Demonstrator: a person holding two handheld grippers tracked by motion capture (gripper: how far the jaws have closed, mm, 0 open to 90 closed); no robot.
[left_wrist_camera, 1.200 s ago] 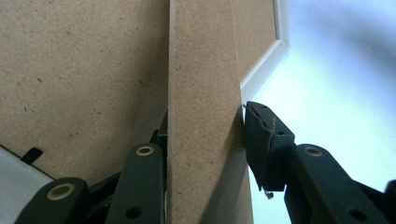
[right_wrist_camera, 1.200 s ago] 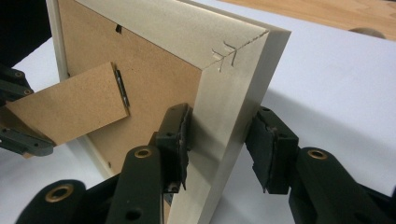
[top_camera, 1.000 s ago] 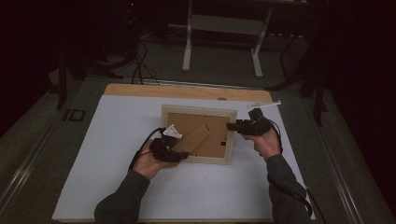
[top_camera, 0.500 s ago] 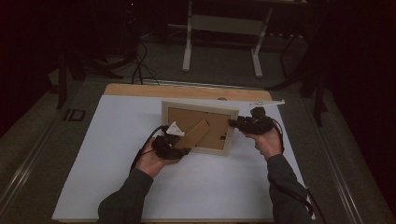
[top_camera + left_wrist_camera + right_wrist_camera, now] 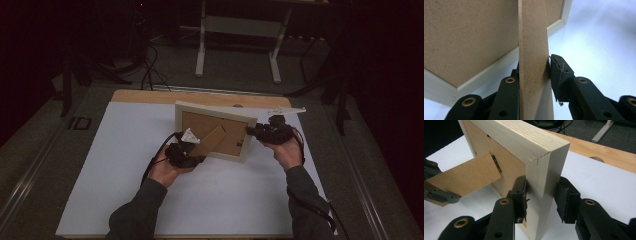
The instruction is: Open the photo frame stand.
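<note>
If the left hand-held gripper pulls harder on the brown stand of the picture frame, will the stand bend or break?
The stand looks like thin fibreboard, so it is probably stiff yet snaps rather than flexes. Its small metal hinge is likely the weakest spot. The picture frame seems solid wood, clamped by the right hand-held gripper, so it should resist.

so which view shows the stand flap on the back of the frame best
The right gripper view: the stand flap shows whole, hinged to the frame, with the left gripper clamping its end. The left gripper view has a close strip of it between its jaws. The high view shows it small and dim.
</note>
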